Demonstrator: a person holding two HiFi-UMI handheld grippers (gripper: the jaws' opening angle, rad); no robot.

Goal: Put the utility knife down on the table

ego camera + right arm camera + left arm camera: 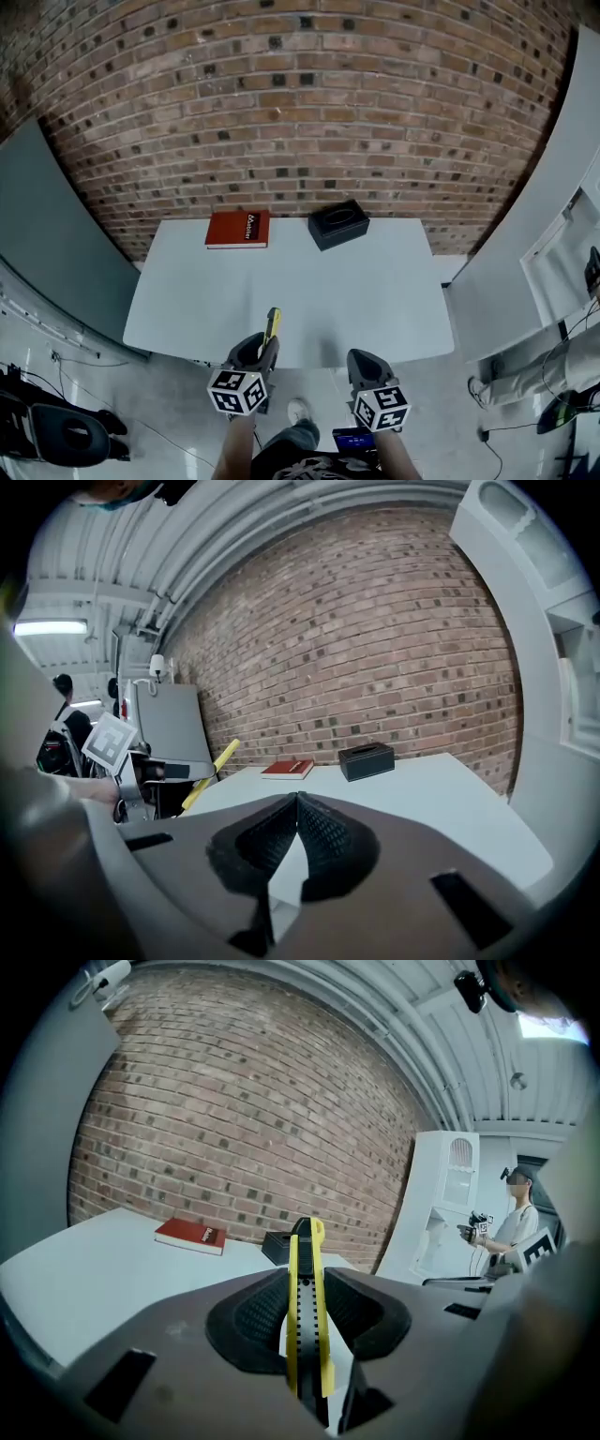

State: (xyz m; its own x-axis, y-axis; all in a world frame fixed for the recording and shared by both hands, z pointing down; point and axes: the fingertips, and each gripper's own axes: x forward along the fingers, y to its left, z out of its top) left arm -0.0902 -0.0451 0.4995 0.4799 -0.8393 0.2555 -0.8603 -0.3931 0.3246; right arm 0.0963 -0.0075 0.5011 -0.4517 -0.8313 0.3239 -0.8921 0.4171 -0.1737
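- Running across the cover of the red book (237,229), white lettering can be seen, but it is too small to be read.
- Square black-and-white markers are carried on the cube of each gripper (237,391); no words are printed on them.
- No label can be made out on the black box (338,224), which is set far ahead of the right gripper (361,361), just beside the book.
- The rear end of the utility knife (306,1307) is hidden under the body of the left gripper (305,1283), and no blade can be made out at its tip.
- The yellow-and-black knife is clamped upright on edge between the left gripper's ribbed pads (253,1312), with its front end projecting ahead of the jaws toward the box.
- It is held over the near edge of the white table (375,291), not laid on it.
- The right gripper's jaws are closed together in its own view, with nothing held between them.
- The right gripper is held level with the left one, before the table's near edge.
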